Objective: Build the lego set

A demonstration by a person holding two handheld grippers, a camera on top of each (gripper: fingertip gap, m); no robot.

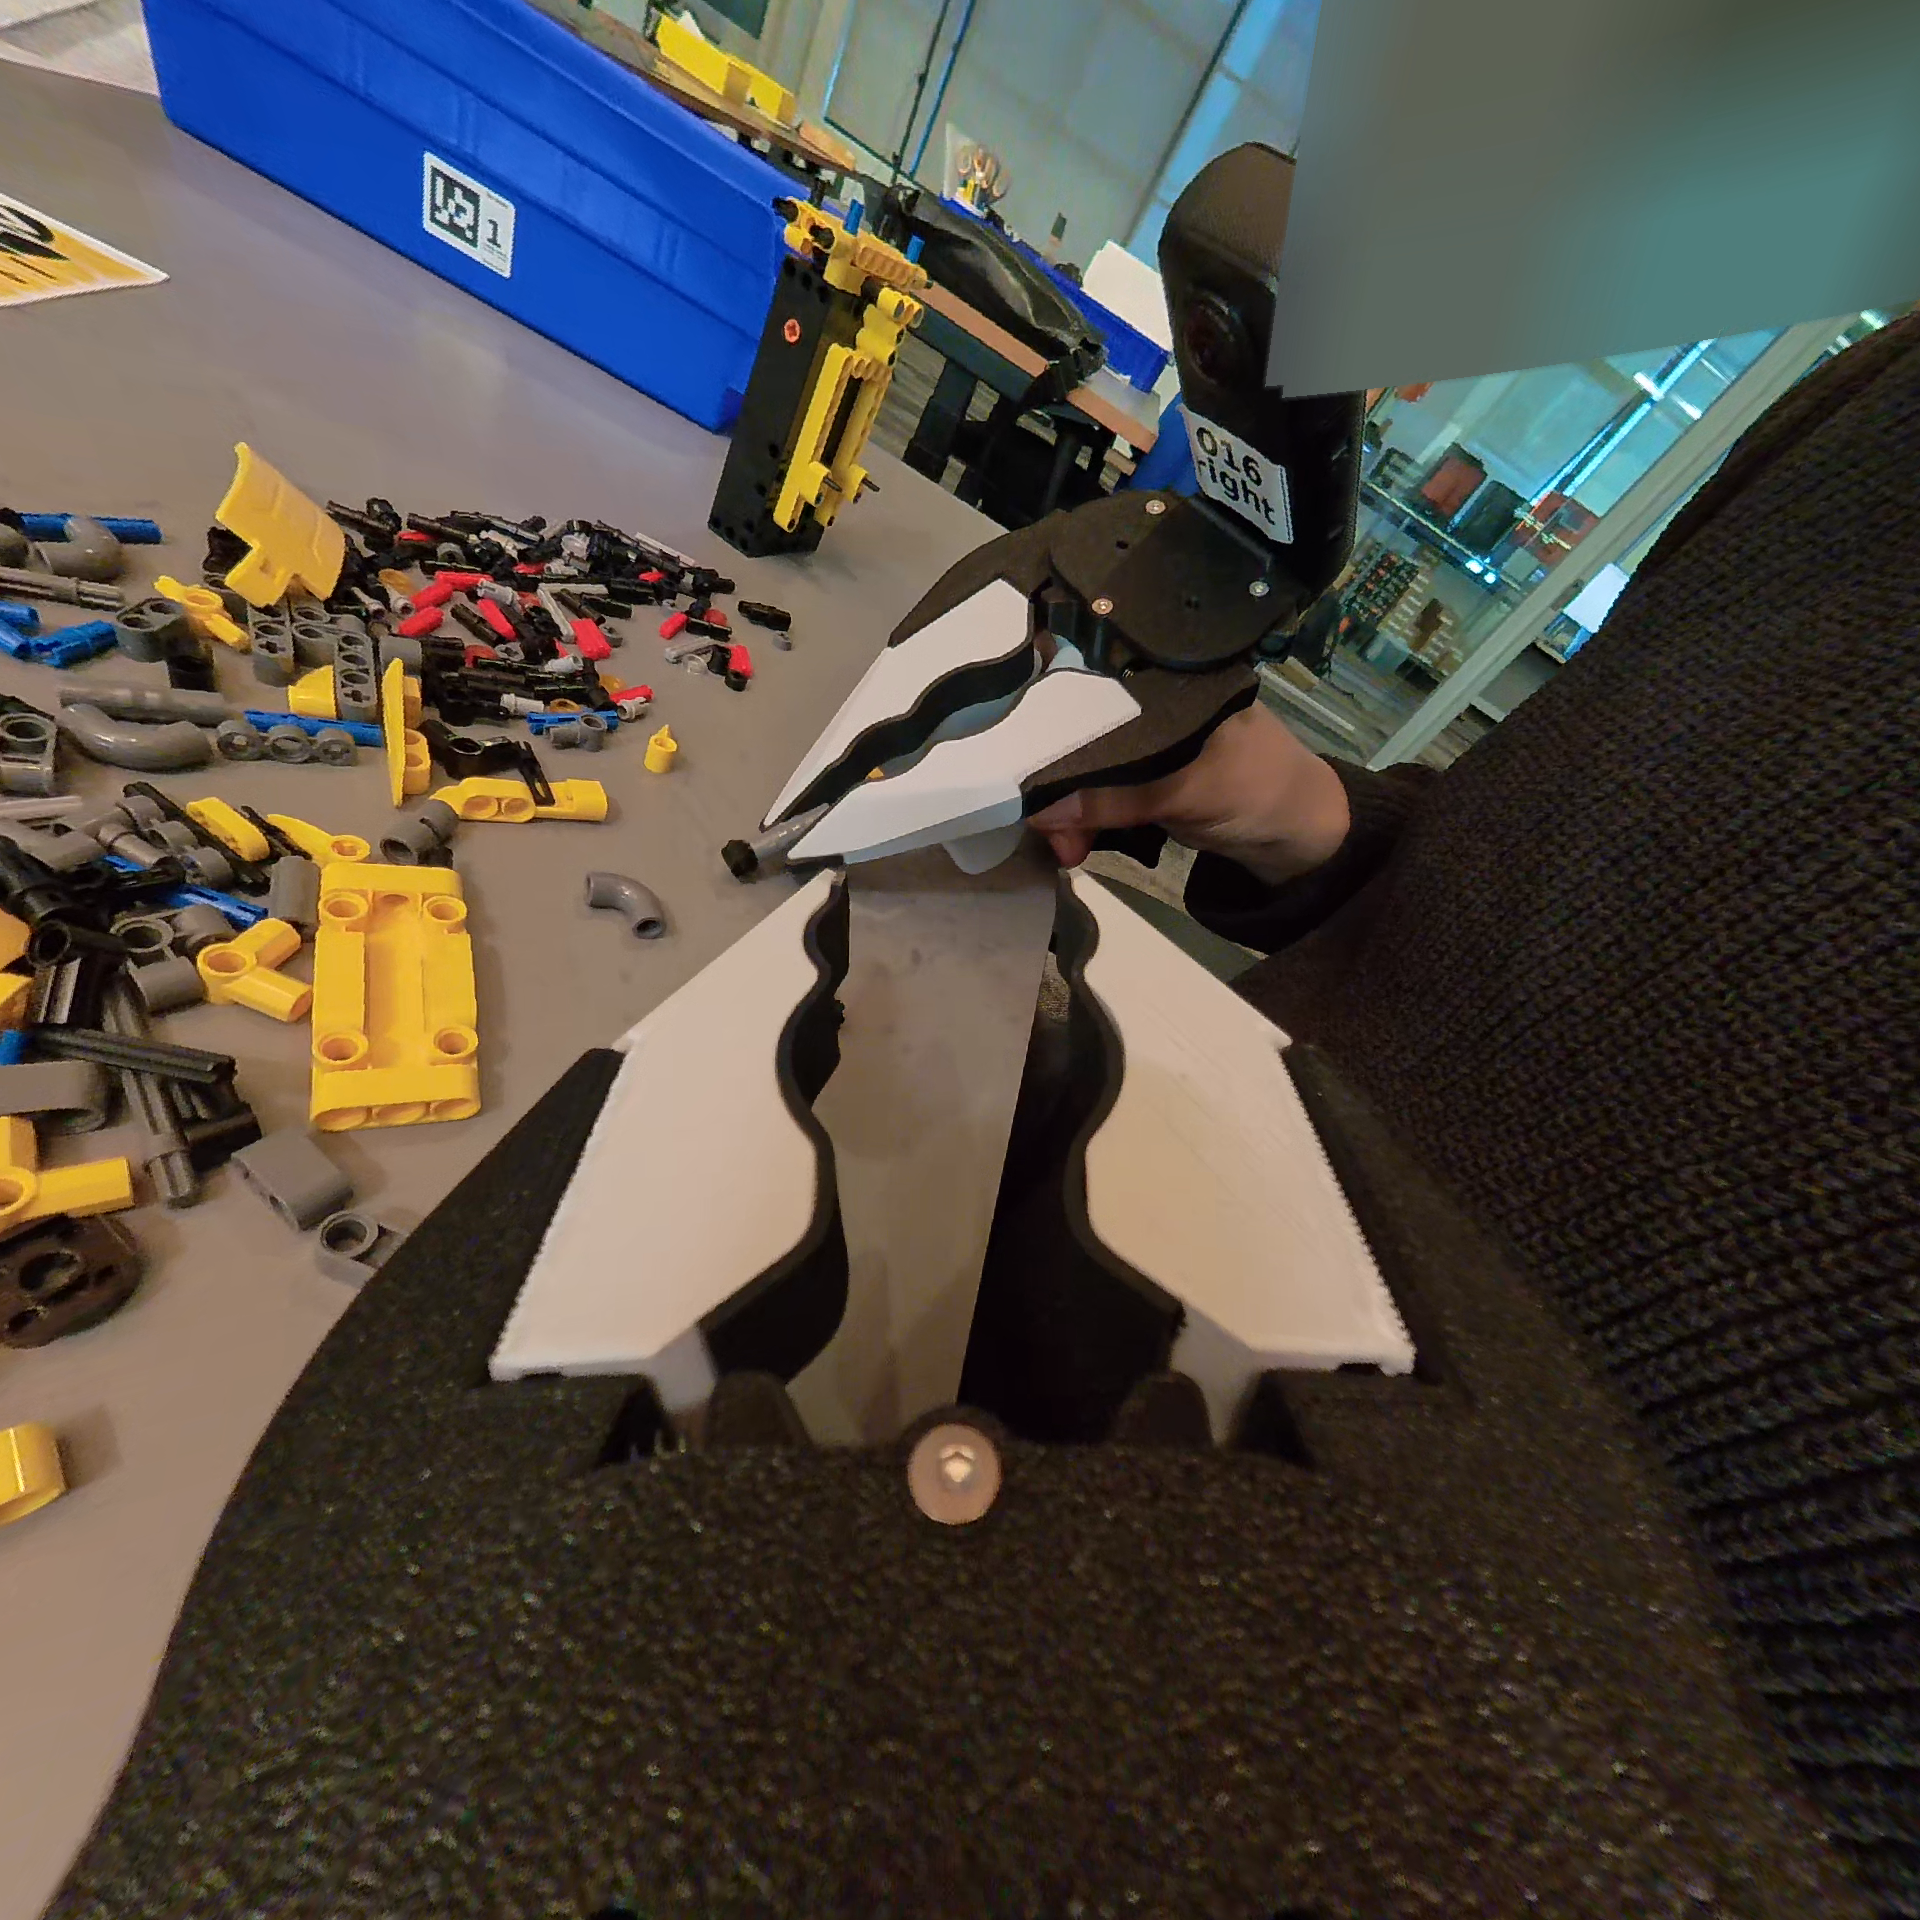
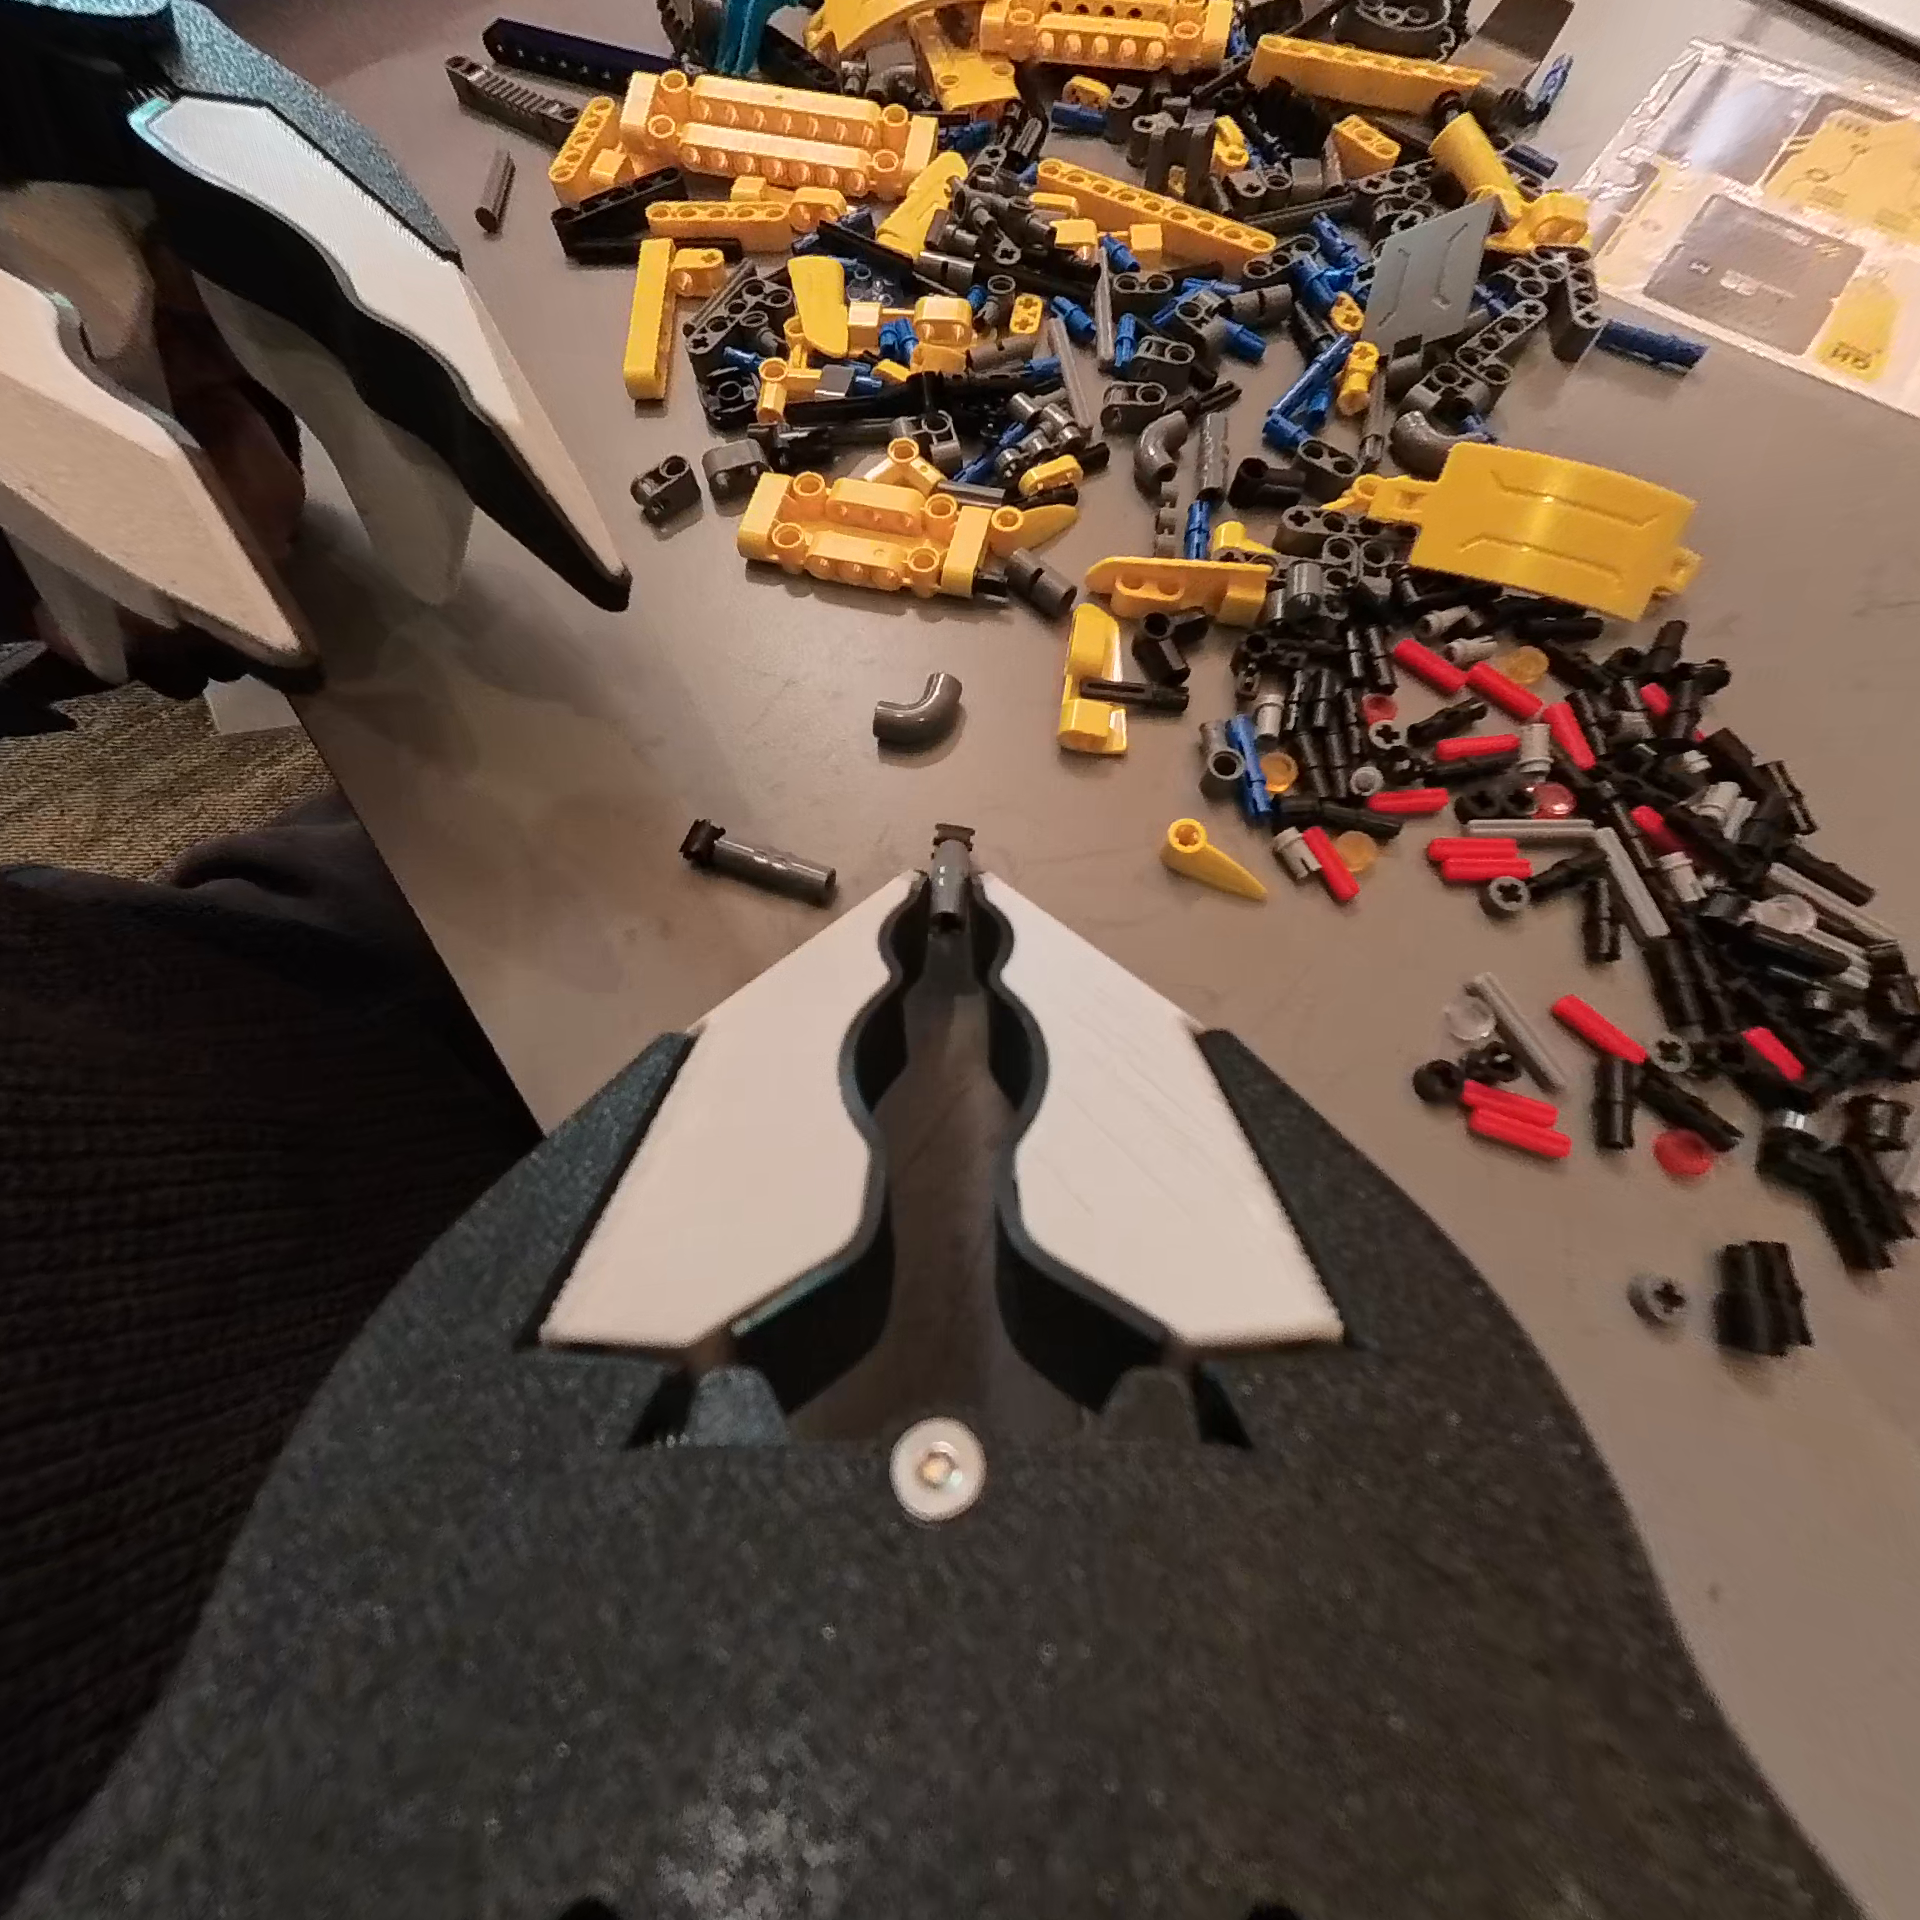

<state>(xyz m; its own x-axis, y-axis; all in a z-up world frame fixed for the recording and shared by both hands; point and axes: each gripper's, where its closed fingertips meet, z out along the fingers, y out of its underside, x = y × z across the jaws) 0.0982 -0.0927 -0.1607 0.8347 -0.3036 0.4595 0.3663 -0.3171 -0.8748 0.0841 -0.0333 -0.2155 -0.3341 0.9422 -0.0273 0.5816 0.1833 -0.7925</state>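
My right gripper [image 2: 951,885] is shut on a short dark grey pin with a black end [image 2: 948,857], held just above the grey table [image 2: 623,935]. In the left wrist view the right gripper [image 1: 795,847] shows with the pin [image 1: 767,840] sticking out of its tips. My left gripper [image 1: 951,883] is open and empty, right behind the right gripper's tips. It also shows in the right wrist view [image 2: 457,623], above the table's near edge. A second grey pin with a black end [image 2: 758,860] lies on the table just left of the held one.
A wide pile of yellow, black, grey, blue and red building parts [image 2: 1143,364] covers the table. A grey elbow [image 2: 920,709] and a small yellow tooth [image 2: 1210,858] lie apart from it. A black-and-yellow assembly [image 1: 821,405] stands by a blue bin [image 1: 468,135]. Printed sheets [image 2: 1766,239] lie far right.
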